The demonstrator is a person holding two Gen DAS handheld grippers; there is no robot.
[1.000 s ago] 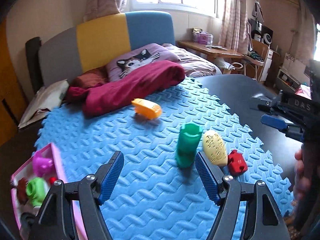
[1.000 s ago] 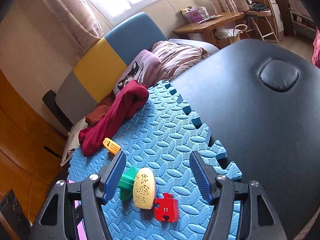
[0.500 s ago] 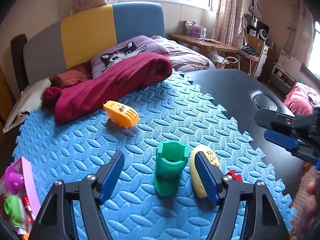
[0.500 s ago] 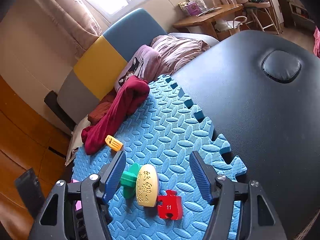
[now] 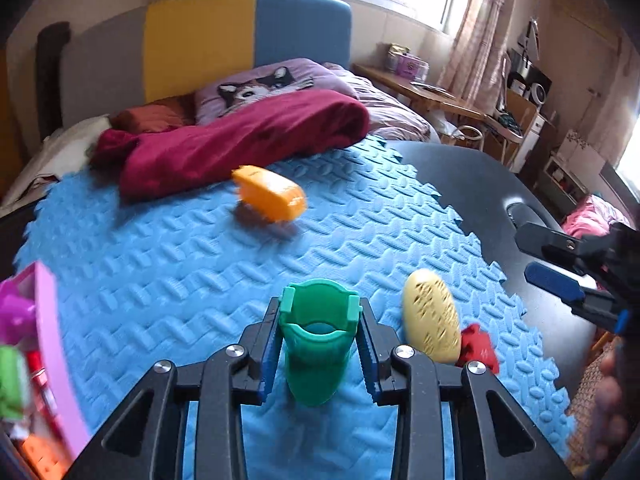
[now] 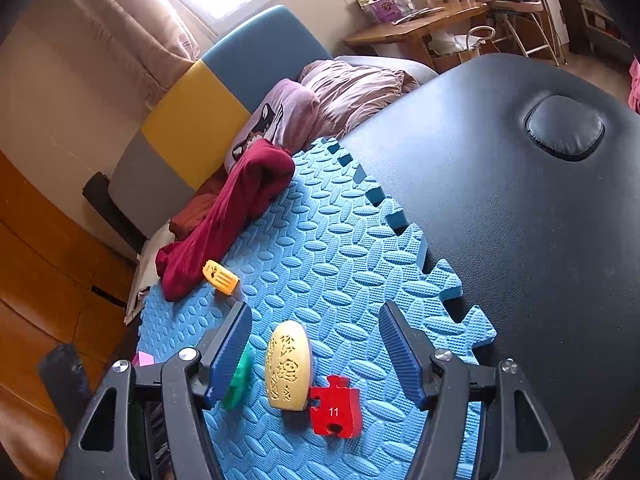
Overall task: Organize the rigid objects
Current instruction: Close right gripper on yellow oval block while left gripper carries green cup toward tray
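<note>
My left gripper [image 5: 318, 354] is shut on a green plastic cup-shaped toy [image 5: 316, 344], pads against both its sides, on the blue foam mat [image 5: 160, 264]. A yellow oval toy [image 5: 432, 320] and a red puzzle piece [image 5: 478, 346] lie just right of it. An orange comb-like toy [image 5: 270, 194] lies farther back. My right gripper [image 6: 316, 344] is open and empty, hovering over the yellow oval [image 6: 289, 366] and the red piece marked 11 [image 6: 334, 406]; the green toy [image 6: 239, 378] peeks past its left finger. It also shows at the right of the left wrist view [image 5: 576, 272].
A pink tray [image 5: 48, 344] with several small toys sits at the mat's left edge. A maroon cloth [image 5: 240, 136] and pillows lie at the back. The black padded table [image 6: 520, 220] extends right of the mat.
My left gripper has moved forward around the green toy and shut on it. My right gripper has stayed open, drifting slightly over the yellow oval.
</note>
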